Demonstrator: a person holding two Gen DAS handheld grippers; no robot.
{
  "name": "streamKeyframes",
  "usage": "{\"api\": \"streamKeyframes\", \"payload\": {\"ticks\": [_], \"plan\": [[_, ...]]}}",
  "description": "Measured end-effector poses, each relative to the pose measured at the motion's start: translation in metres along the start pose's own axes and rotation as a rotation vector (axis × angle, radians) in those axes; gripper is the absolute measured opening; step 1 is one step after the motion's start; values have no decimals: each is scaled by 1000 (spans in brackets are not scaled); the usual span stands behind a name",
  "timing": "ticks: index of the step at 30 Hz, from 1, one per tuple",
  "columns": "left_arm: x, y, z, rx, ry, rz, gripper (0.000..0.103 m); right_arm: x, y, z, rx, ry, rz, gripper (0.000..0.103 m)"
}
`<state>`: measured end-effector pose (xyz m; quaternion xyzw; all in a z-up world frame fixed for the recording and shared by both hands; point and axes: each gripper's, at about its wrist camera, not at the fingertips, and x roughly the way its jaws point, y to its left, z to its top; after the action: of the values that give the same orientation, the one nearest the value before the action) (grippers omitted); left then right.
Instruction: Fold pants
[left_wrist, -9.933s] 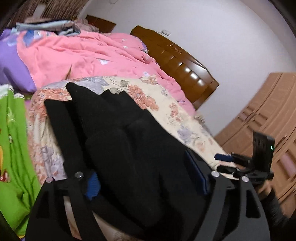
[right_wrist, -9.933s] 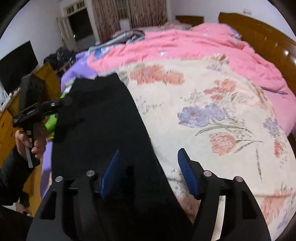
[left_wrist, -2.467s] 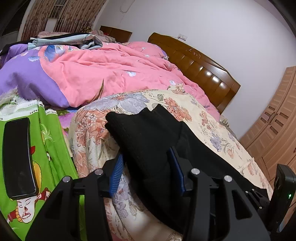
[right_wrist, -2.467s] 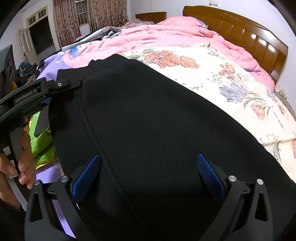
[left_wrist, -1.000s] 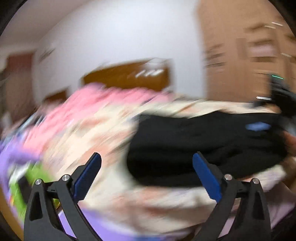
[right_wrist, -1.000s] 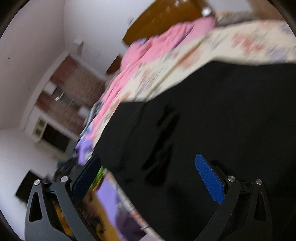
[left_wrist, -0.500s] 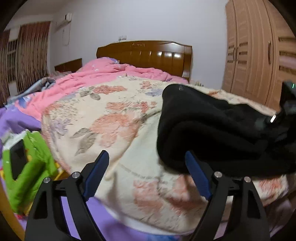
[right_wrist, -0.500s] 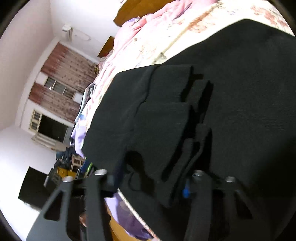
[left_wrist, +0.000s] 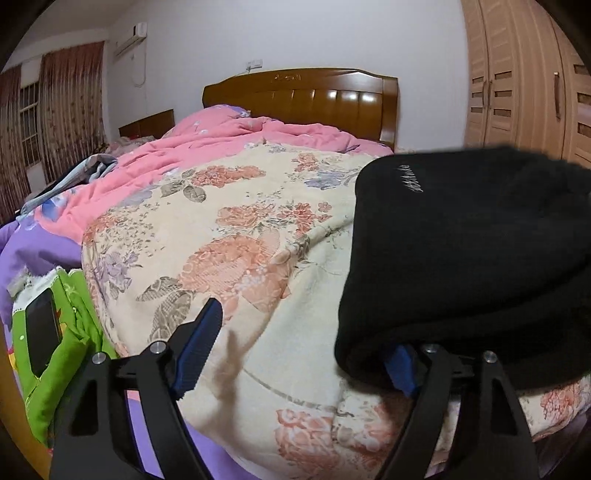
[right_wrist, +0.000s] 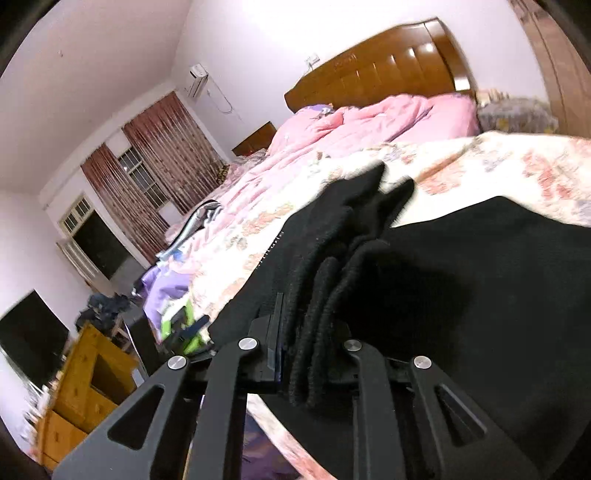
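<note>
My right gripper (right_wrist: 310, 354) is clamped on the stacked edges of the black pants (left_wrist: 461, 258), folded near the foot edge of the floral blanket (left_wrist: 236, 236), while my left gripper (left_wrist: 299, 350) is spread apart, and the pants' small white lettering (left_wrist: 412, 179) is unreadable.

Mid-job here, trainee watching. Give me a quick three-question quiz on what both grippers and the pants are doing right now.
1. True or false: the right gripper is shut on the black pants.
2. The left gripper is: A) open, B) shut on the pants, C) out of view.
3. Fill in: the pants lie on the ____ blanket.

Key: 1 true, it pinches stacked fabric edges. 2 A, though the pants drape over its right finger. 3 floral.
</note>
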<state>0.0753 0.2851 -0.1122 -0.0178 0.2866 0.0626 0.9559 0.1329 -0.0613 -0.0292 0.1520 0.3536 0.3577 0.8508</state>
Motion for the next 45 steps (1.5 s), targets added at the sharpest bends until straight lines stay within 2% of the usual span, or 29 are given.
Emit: {"api": "streamKeyframes", "payload": {"ticks": [4,6,9,13,19,22,24,26,28,31,36,40,42,45], "plan": [[4,-8,-5,27,3,25,87,30,-35,-37,20,104,-131,16],[4,-10,-7,28,0,40,88,30,-58,-40,132,101,-60,15],[3,-14,-7,65,-7,69,92,32,-40,-38,39,92,-121,15],[4,-16,-6,79,-9,98,94,34,-42,-39,83,83,-109,15],[-13,-32,-1,171,-46,142,94,-16,-33,-30,52,-21,-115,15],[-11,-44,-3,232,-42,180,96,-8,-66,-48,128,53,-145,15],[-3,-44,-6,219,-20,189,97,-3,-84,-59,181,42,-109,15],[-2,-37,-6,167,-15,168,99,-4,-80,-55,156,51,-124,15],[-2,-37,-6,177,-13,171,99,-4,-78,-53,130,50,-141,15],[-2,-39,-6,195,-16,180,99,-3,-82,-54,159,47,-124,15],[-1,-36,-6,179,-9,171,102,-2,-75,-51,147,54,-133,16],[-17,-35,-6,222,24,163,102,-11,-65,-45,133,118,-162,54],[-34,-31,-9,253,22,161,101,-33,-55,-39,72,56,-176,57],[-77,-12,4,167,-53,111,101,-52,-40,-30,-59,-33,-294,58]]}}
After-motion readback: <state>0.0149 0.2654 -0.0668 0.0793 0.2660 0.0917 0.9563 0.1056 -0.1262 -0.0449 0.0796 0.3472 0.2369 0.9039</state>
